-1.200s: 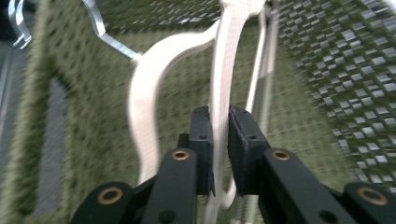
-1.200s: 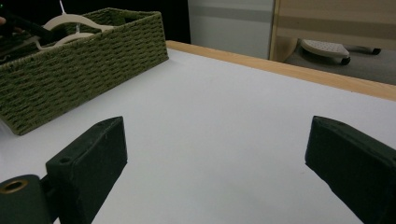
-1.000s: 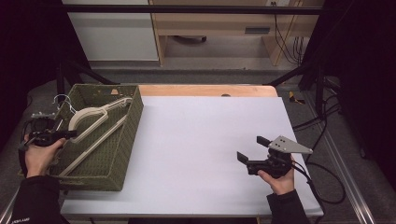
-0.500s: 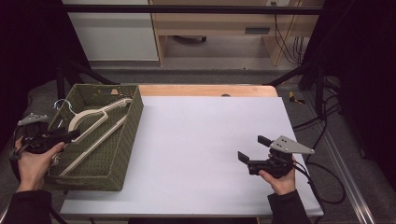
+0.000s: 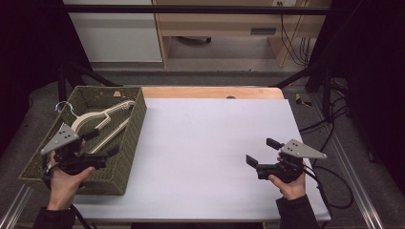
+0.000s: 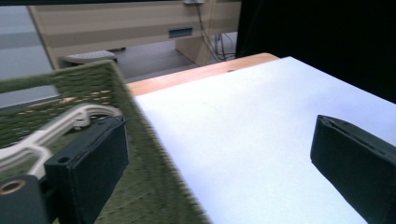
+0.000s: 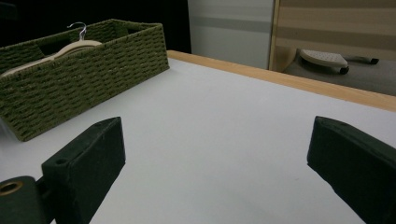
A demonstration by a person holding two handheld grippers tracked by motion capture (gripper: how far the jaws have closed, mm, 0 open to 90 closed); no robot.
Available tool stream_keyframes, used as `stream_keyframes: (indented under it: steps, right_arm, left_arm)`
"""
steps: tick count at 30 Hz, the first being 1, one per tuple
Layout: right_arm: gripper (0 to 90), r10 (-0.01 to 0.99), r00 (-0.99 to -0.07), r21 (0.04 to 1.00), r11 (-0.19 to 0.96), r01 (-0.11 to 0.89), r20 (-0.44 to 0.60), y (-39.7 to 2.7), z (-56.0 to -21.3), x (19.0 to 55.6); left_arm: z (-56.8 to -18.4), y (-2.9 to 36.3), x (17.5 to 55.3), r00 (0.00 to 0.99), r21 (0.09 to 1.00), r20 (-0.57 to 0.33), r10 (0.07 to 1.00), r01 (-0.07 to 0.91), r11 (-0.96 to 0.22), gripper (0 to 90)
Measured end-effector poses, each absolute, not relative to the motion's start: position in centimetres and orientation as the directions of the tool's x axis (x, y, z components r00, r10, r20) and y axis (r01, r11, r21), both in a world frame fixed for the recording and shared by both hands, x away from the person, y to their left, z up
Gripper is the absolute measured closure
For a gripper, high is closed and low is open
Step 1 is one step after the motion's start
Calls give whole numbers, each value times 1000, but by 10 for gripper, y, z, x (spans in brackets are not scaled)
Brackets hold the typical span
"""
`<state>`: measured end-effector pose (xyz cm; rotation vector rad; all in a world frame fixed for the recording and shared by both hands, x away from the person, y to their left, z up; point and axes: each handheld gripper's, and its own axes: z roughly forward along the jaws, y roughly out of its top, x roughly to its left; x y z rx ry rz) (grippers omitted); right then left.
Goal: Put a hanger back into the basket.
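Observation:
A pale wooden hanger [image 5: 102, 118] with a metal hook lies inside a green woven basket [image 5: 138, 119] on the left of the white table. My left gripper [image 5: 102, 142] hovers over the basket's near right part, jaws wide and just opened, nothing between them. In the left gripper view its jaws [image 6: 219, 163] straddle the basket's wall [image 6: 154, 154], with the hanger [image 6: 60, 126] to the left. My right gripper [image 5: 261, 151] rests open at the table's near right, empty. From the right gripper [image 7: 215, 172] the basket [image 7: 84, 79] and hanger [image 7: 70, 46] lie far off.
The white tabletop [image 5: 215, 138] stretches between the basket and the right hand. A wooden strip [image 5: 215, 92] edges its far side. Cables [image 5: 329, 176] trail off the right edge. Black frame bars stand around the table, with furniture beyond.
My left hand has moved rightward from the basket's left rim to above its near right part, and its jaws stand wider. The hanger stays in the basket. The right hand has not moved.

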<state>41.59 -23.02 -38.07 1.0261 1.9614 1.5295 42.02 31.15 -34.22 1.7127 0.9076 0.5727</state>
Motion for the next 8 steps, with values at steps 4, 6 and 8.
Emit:
stream_keyframes:
  steps: [4, 6, 8]
  right_arm:
    - [45, 772, -628, 958, 93, 271, 103, -235, -380, 414]
    - [43, 771, -628, 959, 86, 268, 107, -236, -380, 413]
    - [42, 769, -630, 960, 86, 266, 106, -238, -379, 413]
  left_arm:
    - [-353, 300, 417, 624, 949, -65, 779, 280, -144, 40]
    - [-357, 298, 417, 627, 945, -62, 777, 288, -157, 40]
    - [-359, 297, 416, 624, 947, -65, 779, 285, -150, 41]
